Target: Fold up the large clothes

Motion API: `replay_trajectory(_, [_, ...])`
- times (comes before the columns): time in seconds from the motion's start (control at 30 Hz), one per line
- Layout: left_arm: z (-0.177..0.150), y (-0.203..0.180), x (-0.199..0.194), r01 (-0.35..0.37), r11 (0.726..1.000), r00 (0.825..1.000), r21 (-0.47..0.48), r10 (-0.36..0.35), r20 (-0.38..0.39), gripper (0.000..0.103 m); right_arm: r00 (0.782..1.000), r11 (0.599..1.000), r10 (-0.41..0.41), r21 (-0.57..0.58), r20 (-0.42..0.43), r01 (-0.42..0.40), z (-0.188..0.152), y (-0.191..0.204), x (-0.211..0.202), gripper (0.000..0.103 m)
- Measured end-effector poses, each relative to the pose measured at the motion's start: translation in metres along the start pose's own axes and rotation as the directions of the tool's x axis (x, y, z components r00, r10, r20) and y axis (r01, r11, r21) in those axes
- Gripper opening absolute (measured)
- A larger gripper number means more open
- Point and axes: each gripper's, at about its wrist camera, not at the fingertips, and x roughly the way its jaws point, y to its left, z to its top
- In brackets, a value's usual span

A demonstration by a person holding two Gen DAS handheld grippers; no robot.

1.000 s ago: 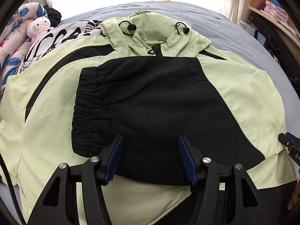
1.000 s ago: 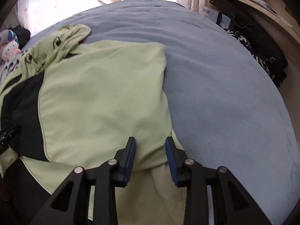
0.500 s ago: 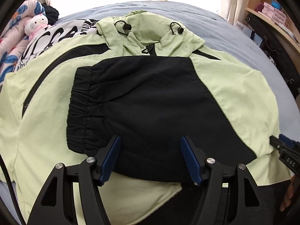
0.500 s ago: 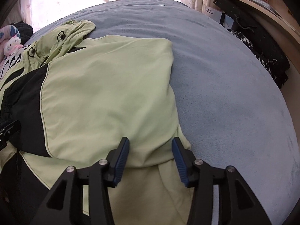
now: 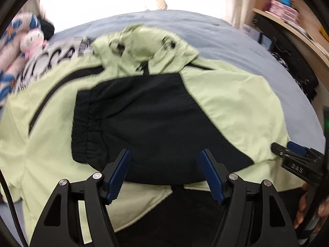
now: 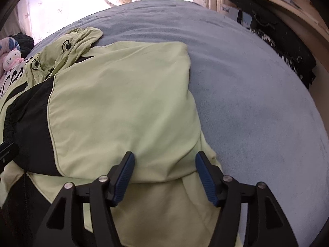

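Observation:
A light green and black hooded jacket (image 5: 230, 103) lies spread on a blue-grey bed, hood (image 5: 144, 41) at the far side. A black sleeve with an elastic cuff (image 5: 82, 123) is folded across its chest. My left gripper (image 5: 165, 175) is open and empty just above the sleeve's near edge. In the right wrist view the jacket's green right side (image 6: 123, 103) is folded inward. My right gripper (image 6: 164, 177) is open and empty over its near fold; it also shows at the right edge of the left wrist view (image 5: 296, 156).
The blue-grey bed cover (image 6: 257, 103) stretches to the right of the jacket. A plush toy (image 5: 30, 41) and patterned bedding (image 5: 51, 57) lie at the far left. A wooden shelf with boxes (image 5: 287, 10) and dark bags (image 6: 283, 47) stands at the right.
My right gripper has opened from nearly shut and let go of the green fold. Both grippers have drawn back slightly from the jacket. The left gripper stays open.

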Motion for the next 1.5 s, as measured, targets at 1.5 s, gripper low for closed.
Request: replay_trajectory(1.5, [-0.171, 0.172, -0.272, -0.239, 0.91, 0.945, -0.339, 0.298, 0.135, 0.071, 0.954, 0.955, 0.215, -0.25, 0.209, -0.161, -0.144, 0.185, -0.24, 0.069])
